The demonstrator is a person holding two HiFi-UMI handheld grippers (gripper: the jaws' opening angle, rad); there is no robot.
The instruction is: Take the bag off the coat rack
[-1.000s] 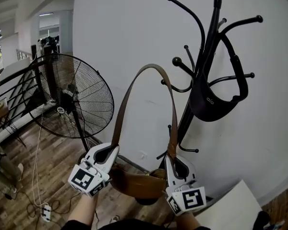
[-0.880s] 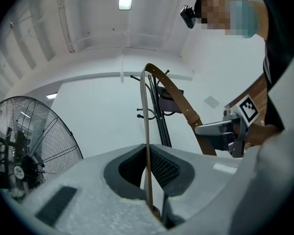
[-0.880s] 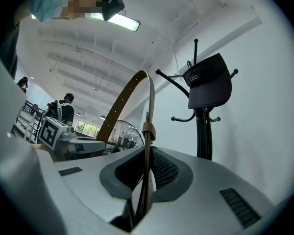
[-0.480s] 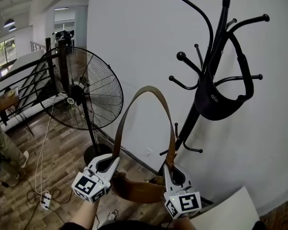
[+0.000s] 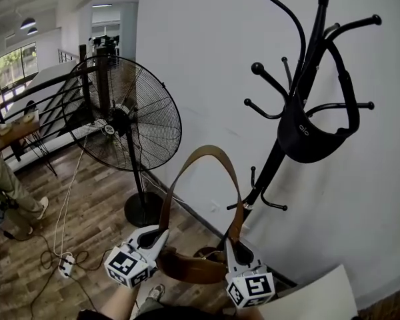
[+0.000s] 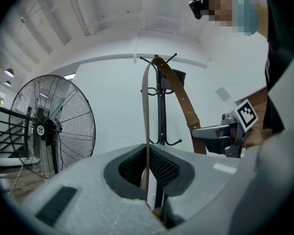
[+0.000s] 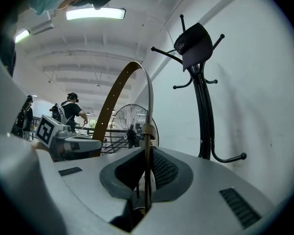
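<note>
Brown leather bag hangs low between the two grippers, well apart from the coat rack, with its strap arching up free of every hook. The left gripper is clamped on one side of the strap and the right gripper on the other. Over the last second the bag has sunk lower and drawn away from the rack, so the removal looks essentially done. A black bag hangs on the rack, and a floor fan stands to the left.

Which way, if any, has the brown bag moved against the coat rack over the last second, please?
Yes, the brown bag dropped: its strap peaked level with the coat rack's knobbed hook; now it peaks well below.
</note>
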